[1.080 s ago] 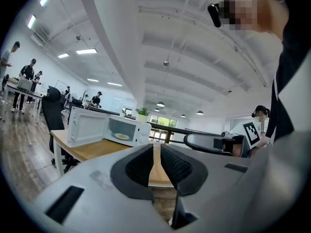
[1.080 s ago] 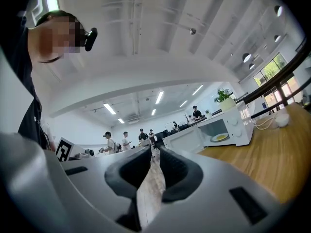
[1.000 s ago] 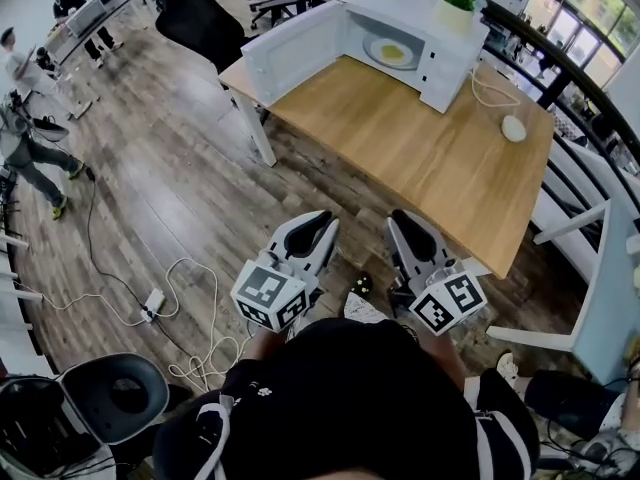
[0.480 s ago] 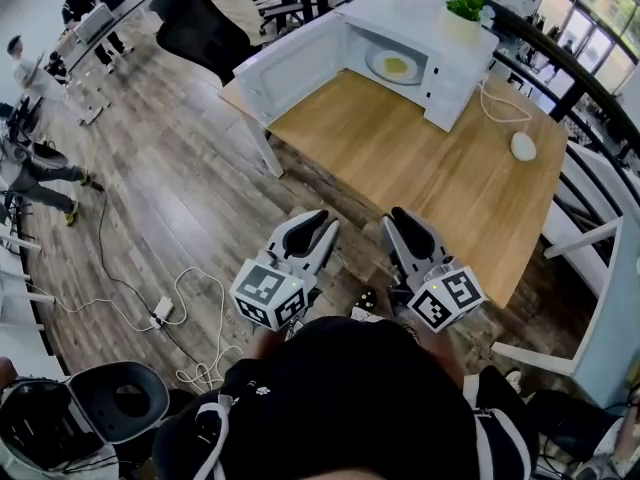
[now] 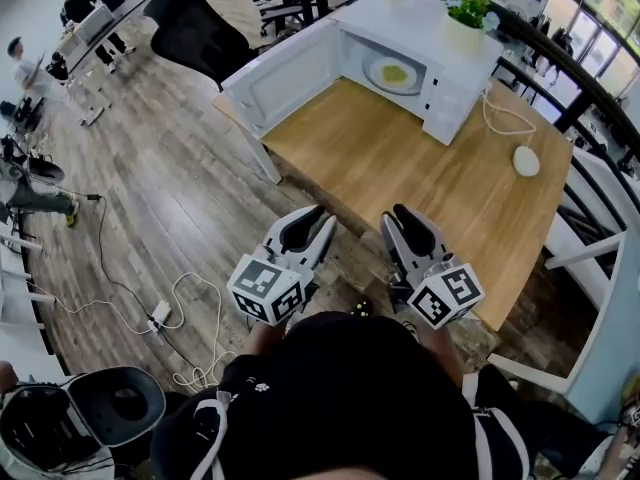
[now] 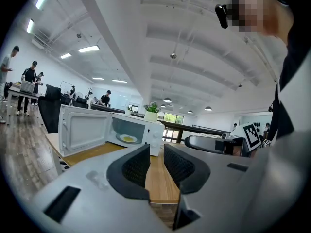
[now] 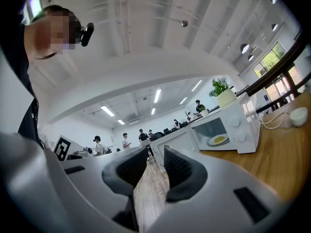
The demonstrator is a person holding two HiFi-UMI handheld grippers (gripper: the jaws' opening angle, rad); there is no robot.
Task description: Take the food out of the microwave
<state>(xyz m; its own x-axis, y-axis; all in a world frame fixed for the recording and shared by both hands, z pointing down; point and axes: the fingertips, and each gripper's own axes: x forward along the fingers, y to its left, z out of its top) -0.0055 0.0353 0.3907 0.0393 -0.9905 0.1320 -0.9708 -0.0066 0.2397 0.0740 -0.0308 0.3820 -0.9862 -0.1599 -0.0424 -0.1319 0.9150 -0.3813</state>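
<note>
Both grippers have come closer to the microwave (image 5: 425, 63) than a second ago; they were over bare floor and are now at the near edge of the table (image 5: 430, 178) it stands on.

Left gripper (image 5: 308, 226) points toward the microwave, with its jaws a narrow gap apart and nothing between them. Through that gap, its own view (image 6: 155, 161) shows only the wooden tabletop. Right gripper (image 5: 405, 223) is held just beside the left one, its jaws likewise slightly parted and empty. In its own view (image 7: 155, 160), floorboards show through the gap.

Well apart from both grippers, the microwave sits at the far end of the table. Its door (image 5: 275, 76) is swung wide open to the left. Inside the microwave, the yellow food (image 5: 394, 71) lies on a white plate (image 5: 372, 68), untouched. On top of the microwave stands a potted plant (image 5: 468, 10). To the right of the microwave, a white cable (image 5: 492, 108) runs to a small white oval thing (image 5: 526, 160) on the table. Left of the microwave, beyond its door, is a black chair (image 5: 195, 30).
</note>
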